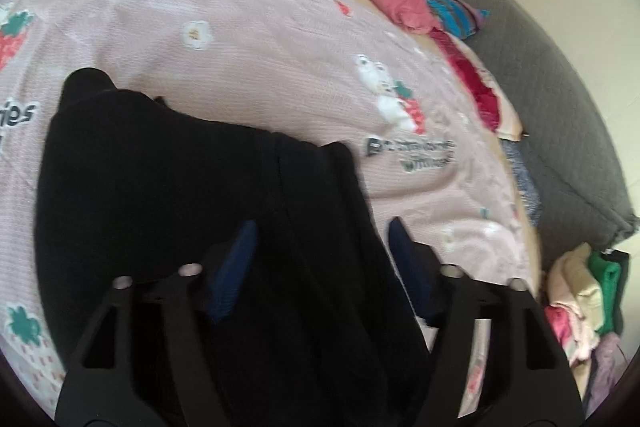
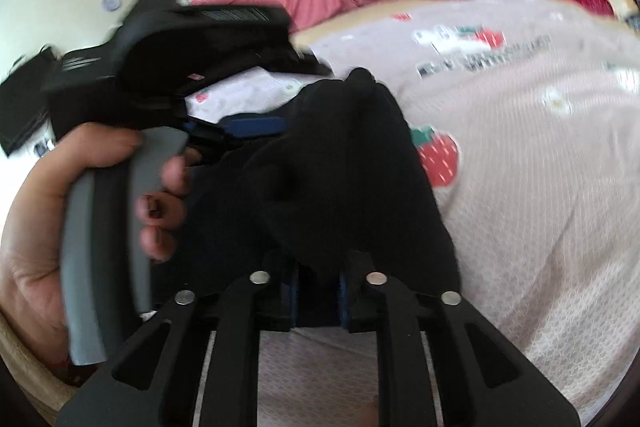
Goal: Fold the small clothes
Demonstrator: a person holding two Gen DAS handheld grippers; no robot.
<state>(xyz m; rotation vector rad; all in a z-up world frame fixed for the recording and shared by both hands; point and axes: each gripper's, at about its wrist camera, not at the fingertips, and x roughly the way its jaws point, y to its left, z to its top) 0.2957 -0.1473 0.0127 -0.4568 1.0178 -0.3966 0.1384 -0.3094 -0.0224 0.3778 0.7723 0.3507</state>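
Your left gripper [image 1: 320, 255] gapes wide over the black garment [image 1: 168, 187]; your right gripper [image 2: 318, 291] pinches it narrowly at six o'clock. Folding looks underway, unfinished.

Black hand-held gripper [image 2: 316, 291], blue pads [image 1: 236, 267] (silver screws, grey handle)

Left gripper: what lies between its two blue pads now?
The black garment lies between the open left gripper pads, which stand apart from it, as the left wrist view shows.
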